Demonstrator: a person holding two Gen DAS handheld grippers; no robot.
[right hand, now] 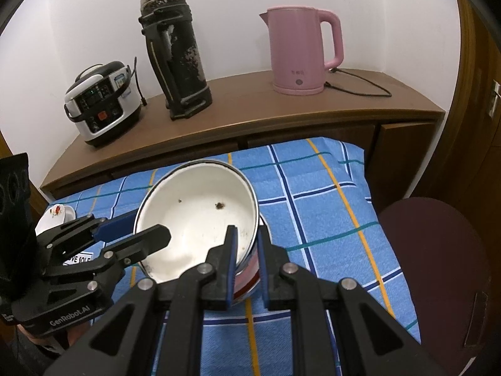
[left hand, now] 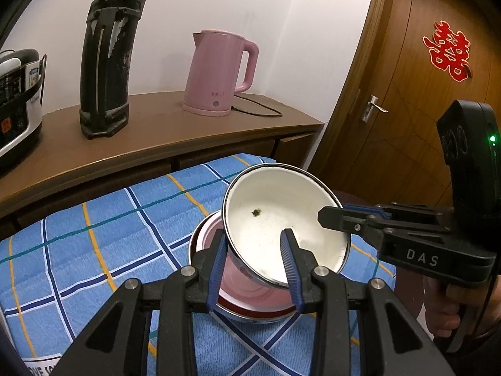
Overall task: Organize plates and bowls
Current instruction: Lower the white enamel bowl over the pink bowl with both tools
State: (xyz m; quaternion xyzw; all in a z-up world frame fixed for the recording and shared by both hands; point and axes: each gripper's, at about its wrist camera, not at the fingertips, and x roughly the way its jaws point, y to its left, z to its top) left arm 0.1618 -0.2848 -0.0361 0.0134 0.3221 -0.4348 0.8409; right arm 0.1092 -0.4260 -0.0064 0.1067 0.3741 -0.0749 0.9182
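Even indoor light, sharp focus, strong fisheye bending and dark corner vignetting.

"DAS" marks the right tongs (left hand: 336,217); "GenRobot.AI" marks the left tongs (right hand: 134,238).

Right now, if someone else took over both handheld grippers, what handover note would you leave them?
Left gripper: straddles the near rim of the white enamel bowl, one finger inside, one outside.
Right gripper: shut on the same bowl's opposite rim.
Bowl: tilted, its base sitting in the pink-lined bowl on the blue checked cloth.
A small white floral dish sits apart, at the cloth's left edge.
Done: bowls nearly nested.
Left: settle the bowl level, release, then deal with the dish.
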